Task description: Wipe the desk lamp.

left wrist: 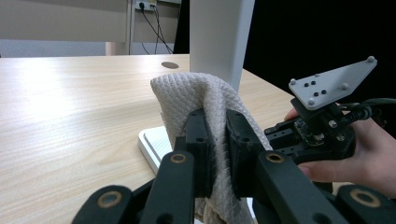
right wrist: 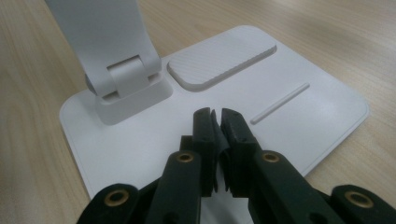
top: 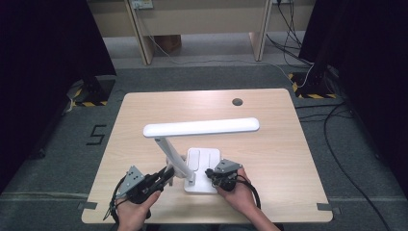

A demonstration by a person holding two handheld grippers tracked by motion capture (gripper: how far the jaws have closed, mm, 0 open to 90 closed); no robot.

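Left gripper view has the left gripper (left wrist: 215, 140) fingers clenched on a cloth (left wrist: 196, 100) beside the lamp (top: 192, 144) stem, probably to wipe it; right gripper (right wrist: 218, 135), fingers closed empty, steadies the lamp base (right wrist: 299, 116) on the surface (top: 269, 144).

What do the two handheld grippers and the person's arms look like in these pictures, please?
Both the left gripper and the right gripper are black, with brass-coloured pivot rings, a grey three-cornered plate on top and a trailing black cable. Their fingers are blocky black pads. No sleeves reach the wrists.
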